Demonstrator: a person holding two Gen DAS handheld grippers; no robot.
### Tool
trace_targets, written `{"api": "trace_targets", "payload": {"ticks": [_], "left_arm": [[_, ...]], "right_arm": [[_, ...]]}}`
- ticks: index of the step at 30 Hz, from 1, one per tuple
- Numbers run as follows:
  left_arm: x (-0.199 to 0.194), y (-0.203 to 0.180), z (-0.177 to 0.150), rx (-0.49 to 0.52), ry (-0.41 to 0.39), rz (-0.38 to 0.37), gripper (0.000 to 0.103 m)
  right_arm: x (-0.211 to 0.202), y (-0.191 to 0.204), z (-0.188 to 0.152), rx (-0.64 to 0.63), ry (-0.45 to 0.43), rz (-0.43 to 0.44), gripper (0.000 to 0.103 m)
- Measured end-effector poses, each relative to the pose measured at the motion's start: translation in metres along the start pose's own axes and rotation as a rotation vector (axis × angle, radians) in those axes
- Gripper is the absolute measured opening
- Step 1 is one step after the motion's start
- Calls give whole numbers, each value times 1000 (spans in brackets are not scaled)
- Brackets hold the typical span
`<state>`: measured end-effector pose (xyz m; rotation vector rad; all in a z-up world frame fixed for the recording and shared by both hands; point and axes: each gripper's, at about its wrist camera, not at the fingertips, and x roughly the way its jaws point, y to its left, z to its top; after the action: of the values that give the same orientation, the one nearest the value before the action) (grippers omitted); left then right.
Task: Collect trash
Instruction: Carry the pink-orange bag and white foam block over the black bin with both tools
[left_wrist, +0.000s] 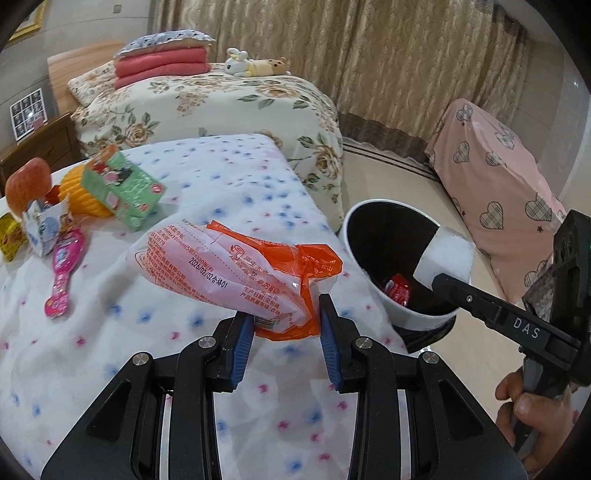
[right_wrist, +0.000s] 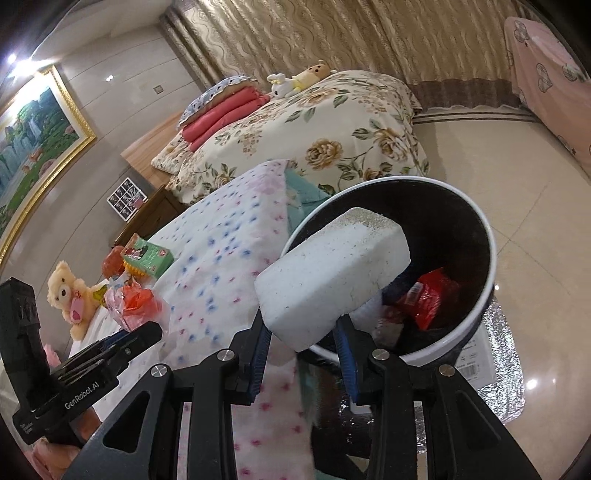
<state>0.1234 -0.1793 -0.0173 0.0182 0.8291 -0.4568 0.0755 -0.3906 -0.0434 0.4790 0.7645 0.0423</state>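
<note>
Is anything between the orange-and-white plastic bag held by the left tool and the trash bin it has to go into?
Yes. The right tool holds a white foam block over the near rim of the trash bin, partly covering the opening. The plastic bag, gripped by the left tool, sits left of the bin.

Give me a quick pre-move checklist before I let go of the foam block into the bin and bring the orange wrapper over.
1. Right gripper grips the white foam block: ok, pads clamp its near end.
2. Block over the bin opening: ok, its far end reaches past the rim; the gripped end sits outside.
3. Room in the bin: ok, only a red wrapper and little else lie at the bottom.
4. Left gripper holds the orange plastic wrapper: ok, pinched at its near end.
5. Left path to the bin: cannot tell, the right gripper sits at the rim.
6. Bin stable on the floor: cannot tell, its base is hidden.
</note>
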Motion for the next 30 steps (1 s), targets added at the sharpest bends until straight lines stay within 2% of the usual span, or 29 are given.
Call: {"api": "trace_targets", "payload": {"ticks": [14,30], "left_arm": [[18,-34,11,64,19,-28,32],[40,-57,21,106,49,-54,32]], "right_arm": [[-1,-26,9,23,10,-21,35],[10,-42,23,-3,44,-50,36]]}}
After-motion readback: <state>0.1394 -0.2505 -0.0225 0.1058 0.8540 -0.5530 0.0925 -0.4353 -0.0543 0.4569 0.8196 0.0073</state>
